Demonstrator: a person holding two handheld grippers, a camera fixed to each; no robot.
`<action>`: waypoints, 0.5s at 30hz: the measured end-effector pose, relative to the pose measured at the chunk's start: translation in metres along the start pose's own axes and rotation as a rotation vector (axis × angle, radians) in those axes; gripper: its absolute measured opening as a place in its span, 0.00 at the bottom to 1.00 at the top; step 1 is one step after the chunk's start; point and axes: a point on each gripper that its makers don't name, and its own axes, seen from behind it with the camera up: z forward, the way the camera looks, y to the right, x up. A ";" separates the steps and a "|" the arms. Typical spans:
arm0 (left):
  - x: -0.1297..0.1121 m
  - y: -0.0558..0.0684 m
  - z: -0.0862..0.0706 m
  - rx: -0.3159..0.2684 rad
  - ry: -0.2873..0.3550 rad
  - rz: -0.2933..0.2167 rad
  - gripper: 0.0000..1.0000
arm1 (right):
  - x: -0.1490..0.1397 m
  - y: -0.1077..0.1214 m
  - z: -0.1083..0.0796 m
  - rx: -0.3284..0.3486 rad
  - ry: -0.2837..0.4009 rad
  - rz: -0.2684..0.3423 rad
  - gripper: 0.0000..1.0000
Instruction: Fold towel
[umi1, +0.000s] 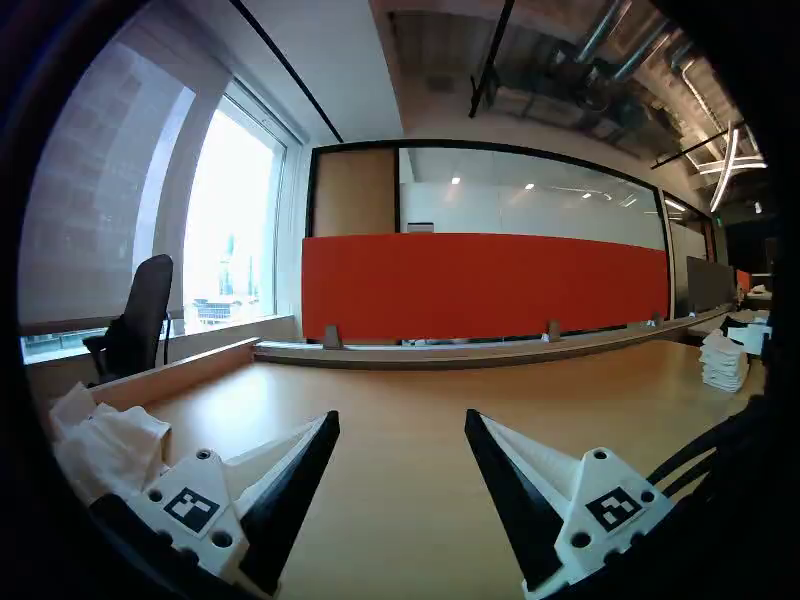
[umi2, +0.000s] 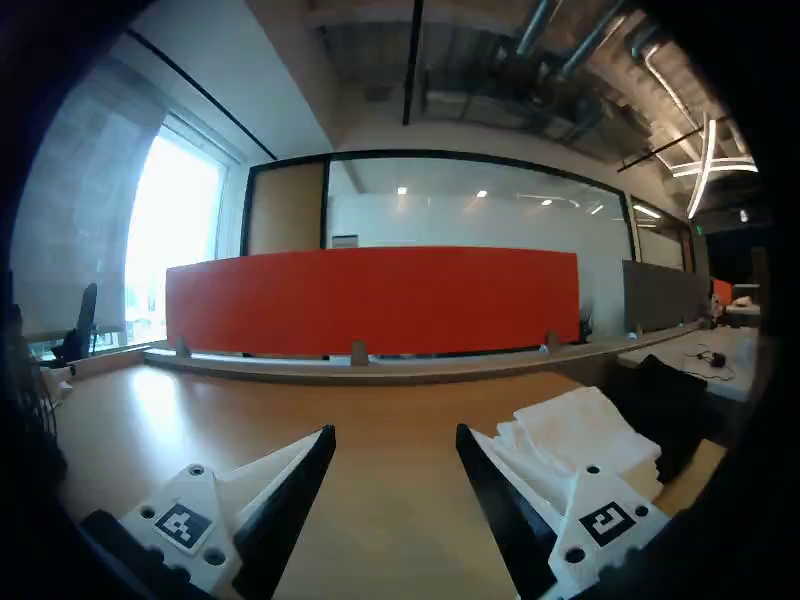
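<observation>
In the left gripper view my left gripper (umi1: 402, 418) stands open just above the bare wooden table (umi1: 420, 400), nothing between its fingers. A crumpled white towel pile (umi1: 105, 445) lies at the table's left edge, beside the left finger. A stack of folded white towels (umi1: 724, 360) sits far off at the right. In the right gripper view my right gripper (umi2: 395, 432) is open too and holds nothing. A stack of folded white towels (umi2: 585, 430) rests on the table just beyond its right finger.
An orange divider panel (umi1: 480, 285) runs along the back edge of the table, seen again as the orange panel (umi2: 370, 300). A black office chair (umi1: 135, 320) stands by the window at left. Something black (umi2: 670, 400) lies right of the folded stack.
</observation>
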 end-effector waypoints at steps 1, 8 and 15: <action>0.000 0.000 0.000 0.000 0.000 0.000 0.93 | -0.002 0.001 0.001 -0.001 -0.001 0.002 0.93; 0.000 0.000 0.001 0.000 0.000 0.000 0.93 | -0.008 0.001 0.004 0.001 -0.003 0.010 0.93; 0.000 0.000 0.001 0.000 0.000 0.000 0.93 | -0.006 -0.001 0.002 0.004 0.008 -0.001 0.94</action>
